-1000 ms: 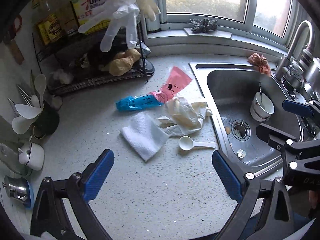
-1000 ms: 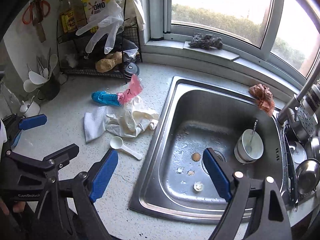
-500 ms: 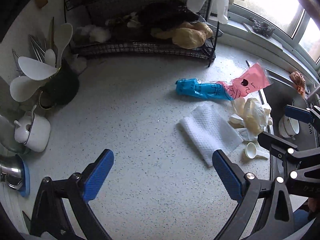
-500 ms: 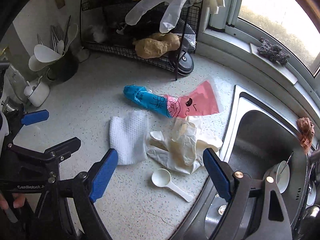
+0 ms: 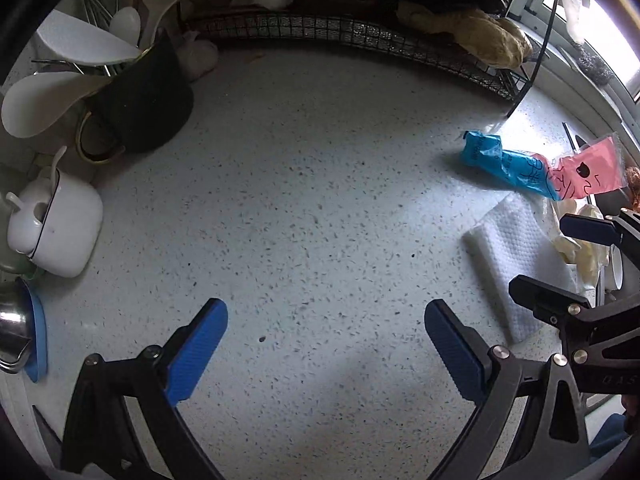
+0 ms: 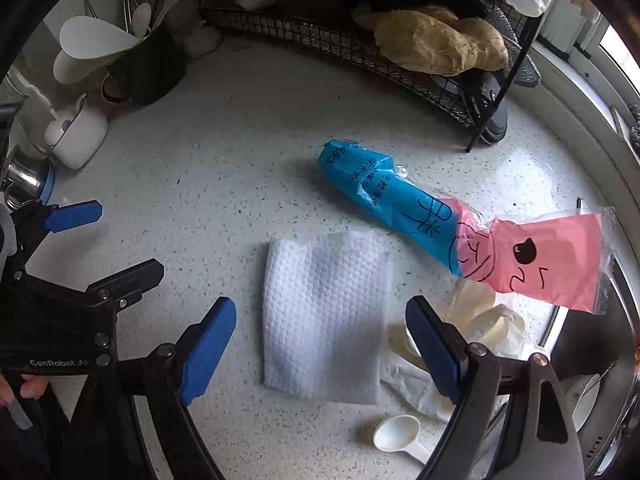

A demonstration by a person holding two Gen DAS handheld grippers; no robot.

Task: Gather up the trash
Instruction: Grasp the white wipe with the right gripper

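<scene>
A white paper towel (image 6: 324,312) lies flat on the speckled counter, between the open fingers of my right gripper (image 6: 320,344), which hovers just above it and is empty. A blue-and-pink plastic wrapper (image 6: 440,224) lies just beyond it, and a crumpled cream glove (image 6: 492,320) lies to its right. My left gripper (image 5: 326,344) is open and empty over bare counter, left of the towel (image 5: 516,248) and the wrapper (image 5: 532,168). The right gripper shows at the right edge of the left wrist view (image 5: 560,256).
A wire rack (image 6: 360,40) with rags stands at the back. A black utensil holder (image 5: 144,100), a white lidded pot (image 5: 56,224) and a steel cup (image 5: 12,328) stand at the left. A white scoop (image 6: 400,438) lies by the sink edge (image 6: 624,320).
Both grippers have moved forward and down toward the counter and swung left, away from the sink. The right gripper has come over the paper towel. Both stay open.
</scene>
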